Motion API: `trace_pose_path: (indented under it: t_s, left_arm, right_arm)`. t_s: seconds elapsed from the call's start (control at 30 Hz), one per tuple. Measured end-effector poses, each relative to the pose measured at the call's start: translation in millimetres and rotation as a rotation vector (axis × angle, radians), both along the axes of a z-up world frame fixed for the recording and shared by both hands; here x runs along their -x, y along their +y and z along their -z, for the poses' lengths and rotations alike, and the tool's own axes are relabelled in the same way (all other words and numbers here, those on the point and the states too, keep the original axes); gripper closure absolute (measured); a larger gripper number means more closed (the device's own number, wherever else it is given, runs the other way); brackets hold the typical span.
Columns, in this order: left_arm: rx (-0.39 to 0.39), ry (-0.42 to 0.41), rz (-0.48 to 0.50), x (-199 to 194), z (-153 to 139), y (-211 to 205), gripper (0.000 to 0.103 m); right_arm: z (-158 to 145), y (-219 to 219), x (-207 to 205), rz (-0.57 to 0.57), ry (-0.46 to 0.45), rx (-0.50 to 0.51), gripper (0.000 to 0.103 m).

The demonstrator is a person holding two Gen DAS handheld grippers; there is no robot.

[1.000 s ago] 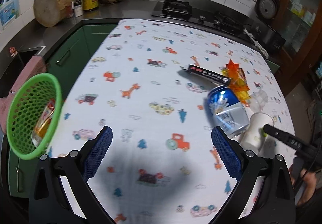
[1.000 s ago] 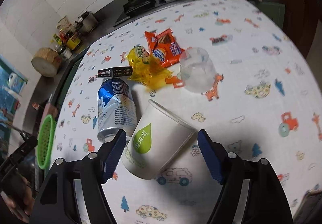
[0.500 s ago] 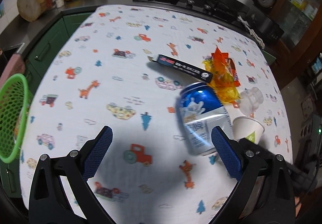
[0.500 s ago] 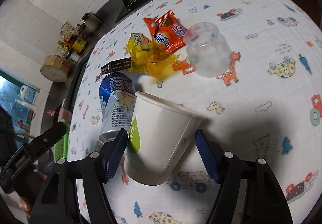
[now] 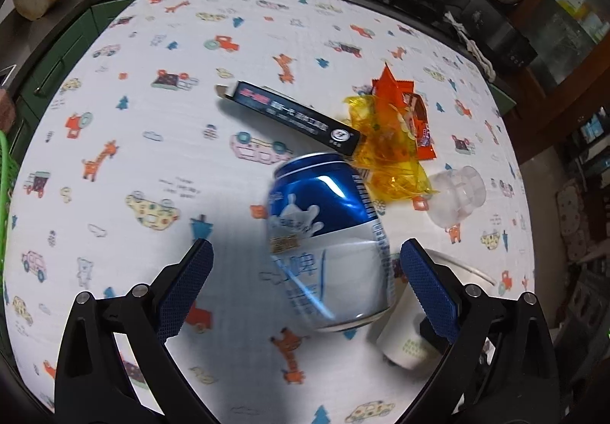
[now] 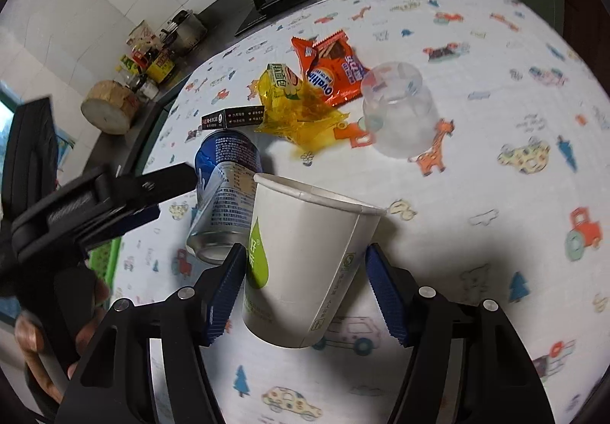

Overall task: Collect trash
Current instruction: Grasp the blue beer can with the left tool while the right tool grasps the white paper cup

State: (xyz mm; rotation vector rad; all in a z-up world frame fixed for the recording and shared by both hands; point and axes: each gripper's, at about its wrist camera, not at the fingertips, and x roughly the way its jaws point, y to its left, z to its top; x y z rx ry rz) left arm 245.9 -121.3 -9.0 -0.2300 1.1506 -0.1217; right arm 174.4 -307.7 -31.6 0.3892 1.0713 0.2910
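**Right hand-held gripper closing around paper cup; left one wide over the can**

Right hand-held gripper [image 6: 305, 283]: jaws closing, white paper cup [image 6: 305, 264] with a green drop logo sits between the blue pads. Left pad touches or nearly touches the cup wall; right pad just beside it, a thin gap visible. Cup tilted, rim pointing up and away from the camera, base low between the fingers, over the counter [image 6: 495, 176] covered with a cartoon-print cloth.

Left hand-held gripper [image 5: 307, 271]: jaws spread wide, nothing clamped. Blue-and-silver can [image 5: 328, 248] lies on its side between the two pads, closer to the right pad, touching neither. Can slightly blurred. In the right wrist view the same can [image 6: 225, 195] lies just left of the cup, touching or nearly so, with the left tool's black finger reaching in over it from the left.

Beyond the can: black flat box [image 5: 289, 115] lying flat, its far-right end near the can top. Right of it a crumpled yellow wrapper [image 5: 389, 161] with an orange snack packet [image 5: 411, 115] partly under it. Clear plastic cup [image 5: 457, 201] upside down, just right of the yellow wrapper. Green basket [image 5: 5, 188] at the far left edge of the left view, well apart from the trash pile.
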Motion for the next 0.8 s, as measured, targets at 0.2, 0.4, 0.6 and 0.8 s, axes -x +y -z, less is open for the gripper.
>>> trace_pose_path:
  t_s: [0.2,0.4,0.6,0.8]
  left_arm:
    - [-0.018,0.028,0.003,-9.9,10.2,-12.6,0.006]
    - [-0.025,0.039,0.018,-14.3,18.1,-16.8,0.009]
    - [0.016,0.049,0.04,-12.2,23.6,-13.9,0.026]
    - [0.012,0.012,0.06,-0.7,17.5,-7.6,0.027]
  right_arm:
    - [-6.0,-1.2,3.9,-0.024,-0.035,0.07,0.041]
    - [-5.3,1.4,4.0,-0.043,-0.046,0.103,0.041]
    - [-7.0,7.0,8.2,-0.059,-0.066,0.148,0.041]
    - [-12.8,15.4,16.0,-0.08,-0.092,0.195,0.041]
